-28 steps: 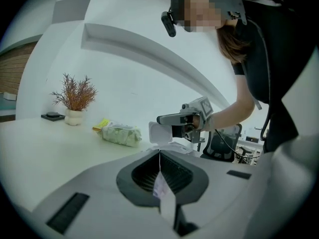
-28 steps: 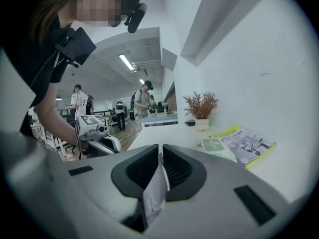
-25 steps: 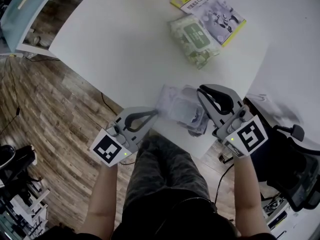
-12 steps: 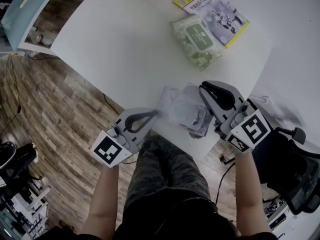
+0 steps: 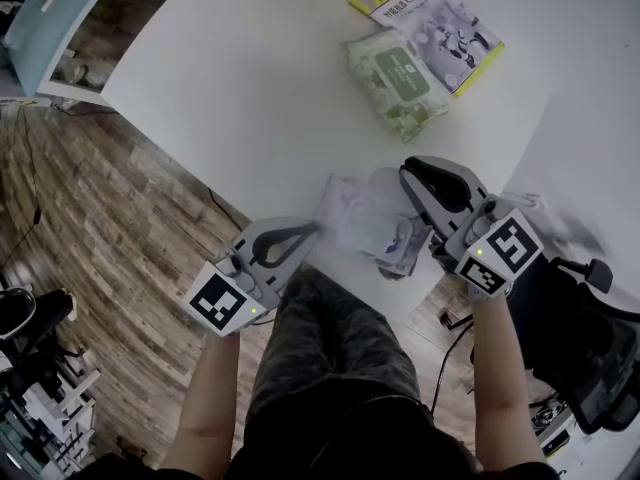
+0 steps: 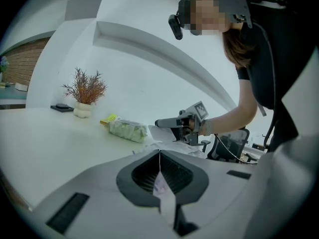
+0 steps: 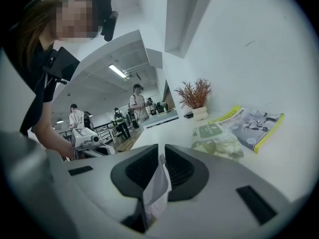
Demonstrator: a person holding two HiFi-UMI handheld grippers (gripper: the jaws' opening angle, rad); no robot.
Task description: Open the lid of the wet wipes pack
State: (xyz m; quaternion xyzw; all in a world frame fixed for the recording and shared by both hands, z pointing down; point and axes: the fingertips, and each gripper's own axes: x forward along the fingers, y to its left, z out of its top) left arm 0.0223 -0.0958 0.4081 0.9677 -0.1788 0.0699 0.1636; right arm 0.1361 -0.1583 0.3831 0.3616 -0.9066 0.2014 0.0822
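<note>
Two claws hold the wet wipes pack (image 5: 362,216) at the near edge of the white surface (image 5: 250,88), directly in front of the person; whether it rests there or is slightly lifted cannot be told; the left claw (image 5: 311,230) is fully closed on a thin strip of film (image 6: 162,189) at the pack's left end; the right claw (image 5: 408,181) stands almost closed, pinching a thin white flap (image 7: 157,189) at the pack's right side; neither claw shows a spare gap. Step in hand, as judged: the anchoring grip is set and the peel of the lid is about to start; whether the pinched flap is the lid's tab or only wrapper film cannot be told from these views. Next move calls for the following: the left claw holds the pack fixed; the right claw draws the flap up and back across the pack in a slow arc, pinch maintained, so that the lid lifts without tearing or dragging the whole pack along; if the flap proves to be wrapper, re-grip on the lid's tab. Condition of the pack: soft, pale, translucent wrapper, crumpled and bulged between the two grips, with a darker lilac-grey patch on its top face; no opening is visible. A second, green-labelled pack (image 5: 397,80) lies well apart, farther up the surface, beside a yellow-edged booklet (image 5: 452,20); both lie untouched.
</note>
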